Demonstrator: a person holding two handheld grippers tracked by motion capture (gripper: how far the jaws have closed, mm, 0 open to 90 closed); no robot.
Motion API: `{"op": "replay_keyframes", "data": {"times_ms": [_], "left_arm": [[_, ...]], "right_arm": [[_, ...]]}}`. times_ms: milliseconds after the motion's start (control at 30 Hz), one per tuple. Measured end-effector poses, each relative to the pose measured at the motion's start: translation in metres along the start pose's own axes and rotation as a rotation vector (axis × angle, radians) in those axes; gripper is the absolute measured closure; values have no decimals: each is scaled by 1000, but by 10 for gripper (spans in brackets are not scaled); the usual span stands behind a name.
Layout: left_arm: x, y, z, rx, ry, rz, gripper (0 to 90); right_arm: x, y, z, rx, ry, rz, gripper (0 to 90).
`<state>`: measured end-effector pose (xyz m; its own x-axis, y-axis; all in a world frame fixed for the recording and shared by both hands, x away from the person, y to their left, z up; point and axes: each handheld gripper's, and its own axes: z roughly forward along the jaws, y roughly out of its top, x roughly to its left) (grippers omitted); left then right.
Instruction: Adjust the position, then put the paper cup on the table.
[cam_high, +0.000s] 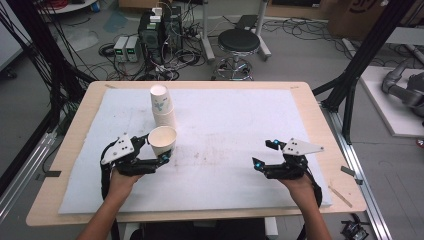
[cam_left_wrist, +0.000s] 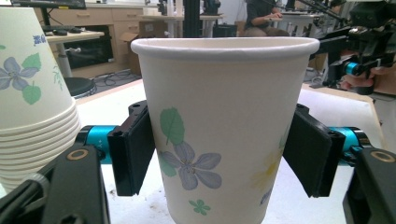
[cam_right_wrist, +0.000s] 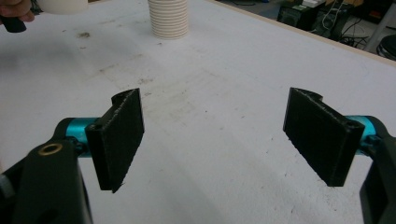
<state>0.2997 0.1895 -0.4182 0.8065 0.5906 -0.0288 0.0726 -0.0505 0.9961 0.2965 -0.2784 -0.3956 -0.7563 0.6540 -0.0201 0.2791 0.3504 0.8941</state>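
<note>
Left claw (cam_high: 156, 150) grasps single paper cup (cam_high: 162, 140), upright, near-left on tabletop (cam_high: 240, 120), just near of cup stack (cam_high: 162, 106). Right claw (cam_high: 264, 154) released, jaws wide, over bare mat near-right.

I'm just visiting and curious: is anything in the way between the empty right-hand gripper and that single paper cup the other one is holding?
Nothing visible is. Between the right gripper and the single paper cup lies only bare white mat. The stack of cups stands behind the cup, off that line. The left gripper brackets the cup.
</note>
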Motion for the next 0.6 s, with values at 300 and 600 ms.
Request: {"op": "replay_keyframes", "data": {"times_ms": [300,600], "left_arm": [[9,-6,-3,21,44,-2,300],[28,-15,-11,78,108,-15,308]], "right_arm": [[-1,-3,-1,8,-5,7,207],[-2,-6,0,20,-6,7,208]]}}
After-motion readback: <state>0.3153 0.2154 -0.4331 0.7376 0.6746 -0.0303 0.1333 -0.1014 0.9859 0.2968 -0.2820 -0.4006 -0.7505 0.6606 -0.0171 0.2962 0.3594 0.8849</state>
